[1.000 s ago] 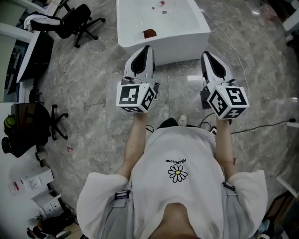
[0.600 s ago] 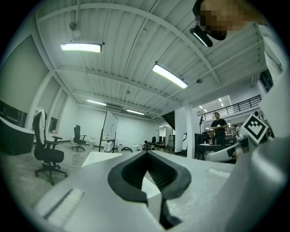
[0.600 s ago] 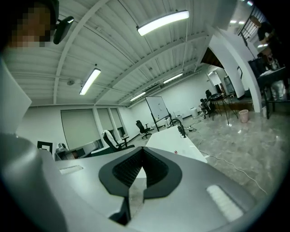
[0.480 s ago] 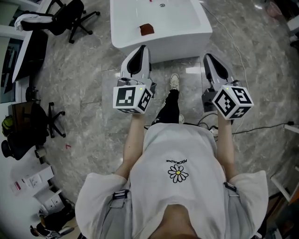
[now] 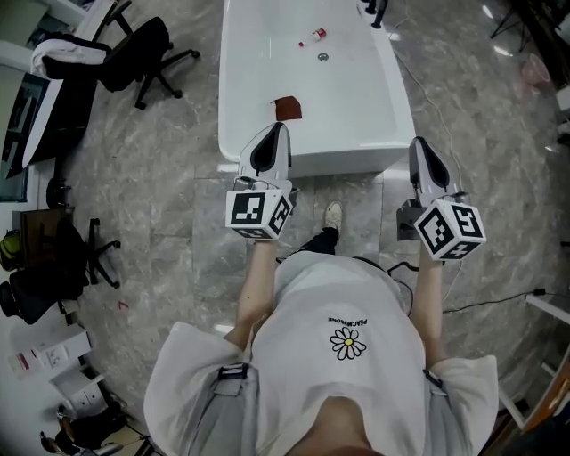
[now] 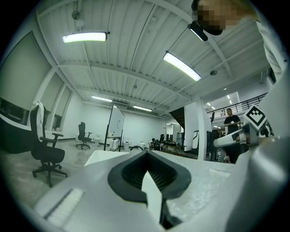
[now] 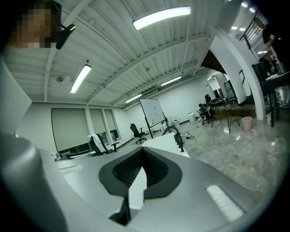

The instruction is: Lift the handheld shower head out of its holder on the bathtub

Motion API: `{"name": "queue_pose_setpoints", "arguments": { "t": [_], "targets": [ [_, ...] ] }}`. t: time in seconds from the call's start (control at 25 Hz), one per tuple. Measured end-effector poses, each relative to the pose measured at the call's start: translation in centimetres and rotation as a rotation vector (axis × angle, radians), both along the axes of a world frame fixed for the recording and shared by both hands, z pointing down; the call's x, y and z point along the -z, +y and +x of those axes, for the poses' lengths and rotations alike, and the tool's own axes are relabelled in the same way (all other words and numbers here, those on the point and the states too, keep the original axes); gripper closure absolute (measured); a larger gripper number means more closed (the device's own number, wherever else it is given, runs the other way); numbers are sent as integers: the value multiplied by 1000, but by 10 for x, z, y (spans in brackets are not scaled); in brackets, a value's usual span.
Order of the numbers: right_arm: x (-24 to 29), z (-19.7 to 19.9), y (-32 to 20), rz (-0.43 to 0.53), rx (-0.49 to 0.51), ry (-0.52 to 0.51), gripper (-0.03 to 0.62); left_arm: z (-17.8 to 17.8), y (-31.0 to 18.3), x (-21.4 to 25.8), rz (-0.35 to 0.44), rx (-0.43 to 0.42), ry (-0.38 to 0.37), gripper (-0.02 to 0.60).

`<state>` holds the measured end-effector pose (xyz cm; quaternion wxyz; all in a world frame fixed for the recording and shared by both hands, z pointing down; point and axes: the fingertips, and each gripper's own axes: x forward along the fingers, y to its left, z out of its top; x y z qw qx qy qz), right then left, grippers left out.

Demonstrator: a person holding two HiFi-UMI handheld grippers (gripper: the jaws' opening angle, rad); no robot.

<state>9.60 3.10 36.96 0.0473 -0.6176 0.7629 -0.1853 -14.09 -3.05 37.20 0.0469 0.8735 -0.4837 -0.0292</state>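
The white bathtub (image 5: 392,134) fills the top middle of the head view. At its far end stands a dark fitting (image 5: 375,9), too small to make out as the shower head or its holder. The same fitting (image 7: 180,141) shows on the tub's rim in the right gripper view. My left gripper (image 5: 278,131) hangs shut and holds nothing, over the tub's near left rim. My right gripper (image 5: 419,147) is also shut, just outside the tub's near right corner. Both are far short of the fitting. The tub's rim (image 6: 102,156) shows ahead in the left gripper view.
In the tub lie a brown cloth (image 5: 287,109), a small bottle (image 5: 312,36) and a drain (image 5: 323,56). Black office chairs (image 5: 142,40) and a desk stand at the left. Cables (image 5: 499,298) trail over the marble floor at the right. My shoe (image 5: 331,214) is near the tub's front.
The tub has moved down and grown in the head view, now showing more of its length and the far fitting. Both grippers have stayed shut and now reach its near end.
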Motion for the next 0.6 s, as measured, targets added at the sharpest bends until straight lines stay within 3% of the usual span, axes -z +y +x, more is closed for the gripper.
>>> {"name": "queue_pose_setpoints", "arguments": {
  "t": [0.32, 0.6],
  "targets": [
    [-9, 20, -72, -13, -10, 12, 571, 6, -89, 3, 8, 28, -14, 581],
    [-5, 77, -146, 19, -32, 50, 571, 74, -148, 21, 24, -15, 5, 581]
  ]
}}
